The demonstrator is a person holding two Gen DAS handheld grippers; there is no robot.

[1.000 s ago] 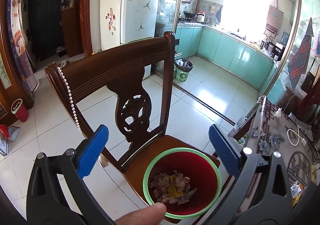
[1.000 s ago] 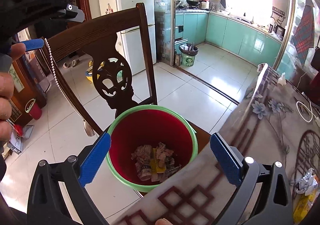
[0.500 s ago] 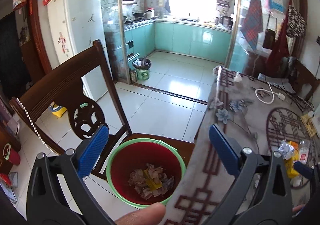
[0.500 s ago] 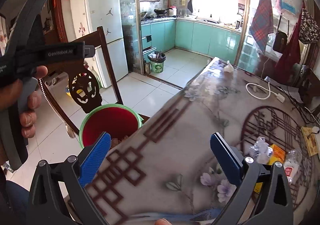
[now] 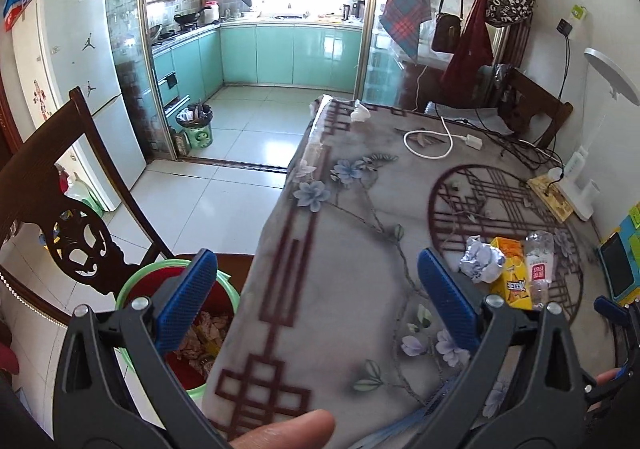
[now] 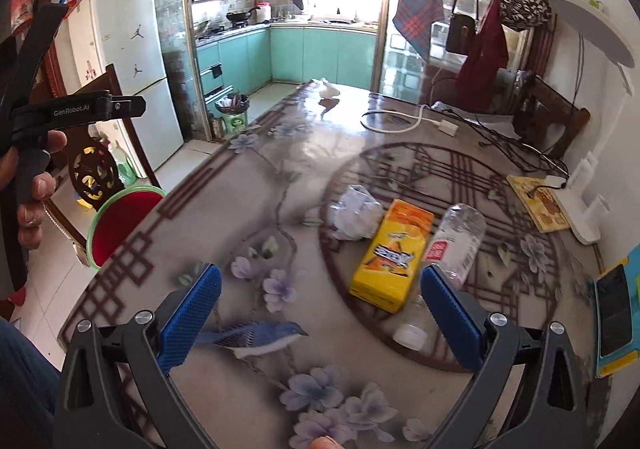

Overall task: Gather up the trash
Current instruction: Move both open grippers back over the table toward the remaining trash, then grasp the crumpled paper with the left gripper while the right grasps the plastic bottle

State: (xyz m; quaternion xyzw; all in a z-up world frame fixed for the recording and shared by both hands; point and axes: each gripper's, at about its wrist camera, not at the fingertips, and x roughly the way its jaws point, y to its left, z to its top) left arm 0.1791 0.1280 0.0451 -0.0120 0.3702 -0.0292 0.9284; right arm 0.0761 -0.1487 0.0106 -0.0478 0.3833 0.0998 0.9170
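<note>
1. Dining table (image 6: 256, 209) under a glossy cloth printed with flowers, a blue bird and dark red lattice; beyond it I see a kitchen with teal cabinets.
2. White fridge (image 6: 136, 61) at the left carries two black jumping-figure stickers; its upper label is too small for me to read.
3. My left gripper (image 5: 316, 293) hangs over the table's left edge, blue pads spread wide, nothing between them. In the right wrist view its black body reads "GenRobot.AI".
4. My right gripper (image 6: 320, 301) is over the table, pads equally wide apart and empty.
5. Trash lies together inside the round lattice print: a crumpled paper wad (image 6: 356, 213), a yellow-orange carton (image 6: 394, 253) just beside it, and a clear plastic bottle (image 6: 452, 249) on its side against the carton's right.
6. Carton shows bold black characters I cannot make out. Bottle wears a red-and-white label, text unreadable.
7. Red bin (image 5: 200, 329) with a green rim sits on a dark wooden chair (image 5: 76, 249) at the table's left edge; paper scraps lie in its bottom.
8. White cable (image 6: 392, 121) coils at the far end; a phone (image 6: 614, 313) lies at the right edge.
</note>
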